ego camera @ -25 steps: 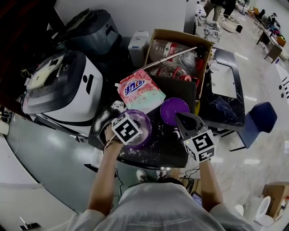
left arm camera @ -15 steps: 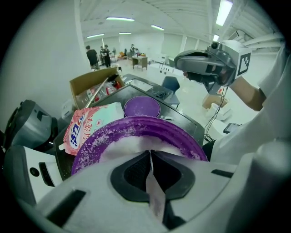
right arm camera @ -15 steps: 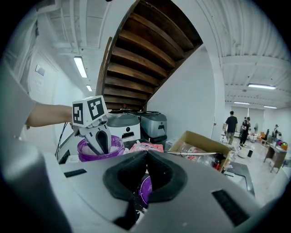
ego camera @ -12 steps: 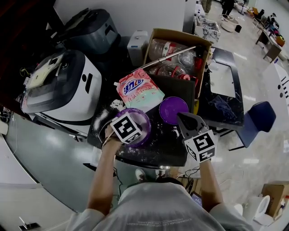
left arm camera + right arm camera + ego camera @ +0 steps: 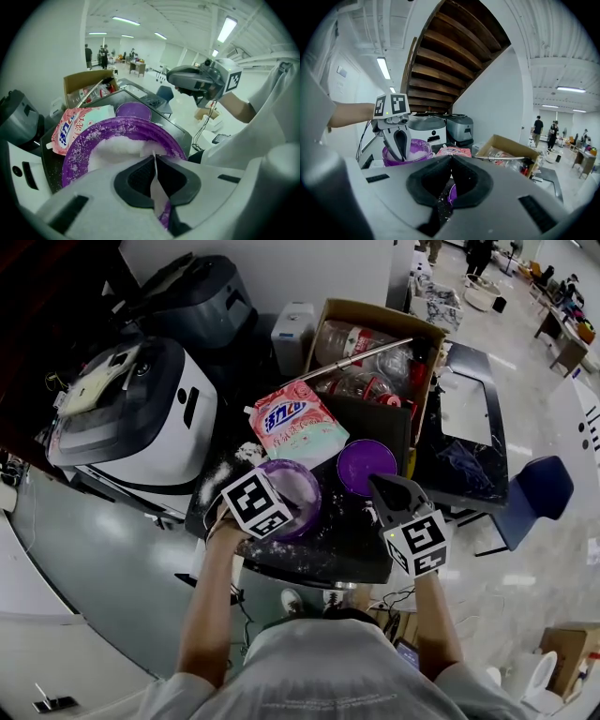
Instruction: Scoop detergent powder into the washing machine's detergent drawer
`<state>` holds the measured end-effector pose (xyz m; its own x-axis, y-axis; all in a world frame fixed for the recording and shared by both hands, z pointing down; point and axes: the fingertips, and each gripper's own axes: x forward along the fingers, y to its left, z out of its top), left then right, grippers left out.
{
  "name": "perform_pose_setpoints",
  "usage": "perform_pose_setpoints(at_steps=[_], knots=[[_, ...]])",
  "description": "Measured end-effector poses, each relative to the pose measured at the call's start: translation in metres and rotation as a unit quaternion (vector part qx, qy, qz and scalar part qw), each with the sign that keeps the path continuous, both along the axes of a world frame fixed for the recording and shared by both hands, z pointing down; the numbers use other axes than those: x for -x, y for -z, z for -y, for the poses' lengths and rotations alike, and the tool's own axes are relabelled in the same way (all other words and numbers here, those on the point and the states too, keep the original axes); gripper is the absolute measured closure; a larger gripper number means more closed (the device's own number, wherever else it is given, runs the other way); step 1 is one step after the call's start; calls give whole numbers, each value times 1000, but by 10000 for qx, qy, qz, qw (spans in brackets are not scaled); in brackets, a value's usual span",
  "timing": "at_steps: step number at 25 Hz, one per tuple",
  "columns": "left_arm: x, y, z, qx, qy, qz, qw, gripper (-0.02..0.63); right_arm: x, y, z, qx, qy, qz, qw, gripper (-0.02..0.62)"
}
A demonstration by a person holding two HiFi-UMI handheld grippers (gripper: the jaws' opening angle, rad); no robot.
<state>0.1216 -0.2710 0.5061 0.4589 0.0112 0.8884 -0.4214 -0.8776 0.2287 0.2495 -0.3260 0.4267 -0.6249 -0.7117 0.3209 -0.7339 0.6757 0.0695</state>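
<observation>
A purple tub (image 5: 300,491) holding white powder (image 5: 119,149) is at the front of the dark table, and my left gripper (image 5: 270,501) is shut on its near rim. In the left gripper view the jaws (image 5: 153,157) pinch the thin rim. The tub's purple lid (image 5: 366,467) lies flat to its right. Behind the tub lies a pink detergent bag (image 5: 298,423). My right gripper (image 5: 379,484) hovers just right of the lid with its jaws shut and nothing between them (image 5: 451,159). The white washing machine (image 5: 131,418) stands to the left. I cannot tell whether the tub rests on the table.
A cardboard box (image 5: 375,343) with plastic bottles and a metal rod sits behind the bag. A grey appliance (image 5: 202,296) stands at the back left. Spilled powder dusts the dark table (image 5: 328,540). A blue chair (image 5: 539,486) is to the right, and people stand far off.
My left gripper and the tub have shifted slightly towards the washing machine. The right gripper has barely moved.
</observation>
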Motion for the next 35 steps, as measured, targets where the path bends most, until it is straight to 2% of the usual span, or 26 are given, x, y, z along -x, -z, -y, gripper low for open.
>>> perform_pose_setpoints(at_steps=[12,17,20,24,27,29,33,35], knots=[[9,28,-19,-42,14,-606,9982,591,18,5,-8,-63,-38,-14,10000,591],[18,42,-16,-231,301,-1042,9938,591,24,10,-6,-83,-230,56,9997,591],[26,52,-7,-398,619,-1513,9857,591,25,14,-2,-95,-414,128,9990,589],[40,69,6,-631,1197,-2147,9673,591,34,21,-2,-179,-402,129,9989,589],[50,76,14,-720,1582,-2616,9494,591,44,26,-1,-256,-320,86,9991,589],[57,84,20,-785,1890,-2997,9318,591,50,29,-1,-297,-296,67,9991,589],[68,94,29,-983,2548,-3686,8886,591,58,38,1,-418,-340,115,9985,589],[72,94,31,-1089,2780,-3832,8741,591,61,44,3,-538,-380,163,9977,589]])
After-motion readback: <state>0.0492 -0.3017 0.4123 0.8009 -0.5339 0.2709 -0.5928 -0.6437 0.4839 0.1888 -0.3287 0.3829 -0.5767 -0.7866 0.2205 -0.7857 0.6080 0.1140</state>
